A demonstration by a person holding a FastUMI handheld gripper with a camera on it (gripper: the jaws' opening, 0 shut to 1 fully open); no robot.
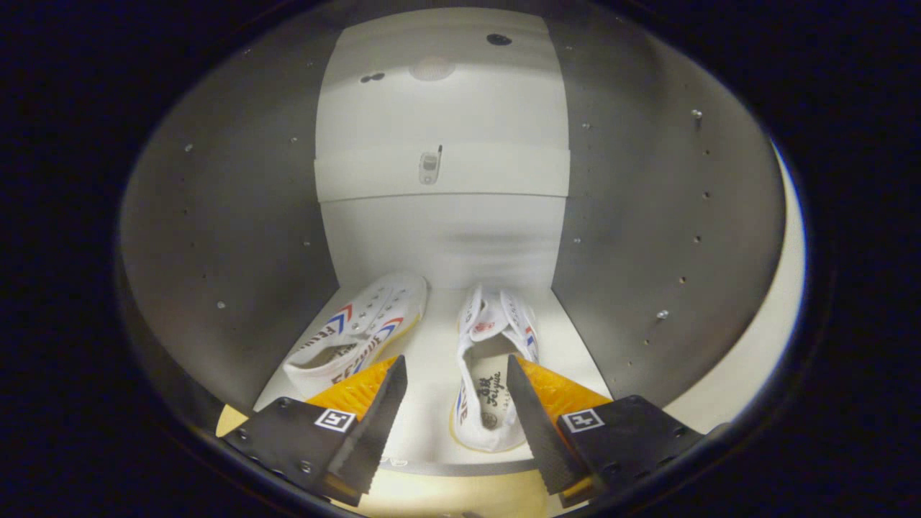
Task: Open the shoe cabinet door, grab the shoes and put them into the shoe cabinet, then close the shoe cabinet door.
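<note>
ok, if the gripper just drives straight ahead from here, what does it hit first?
Probably the right shoe: its heel lies between the open gripper's fingers, close to the right finger. The left shoe sits off to the side, beyond the left finger. Past them is the cabinet's back wall. Depth is unclear.
</note>
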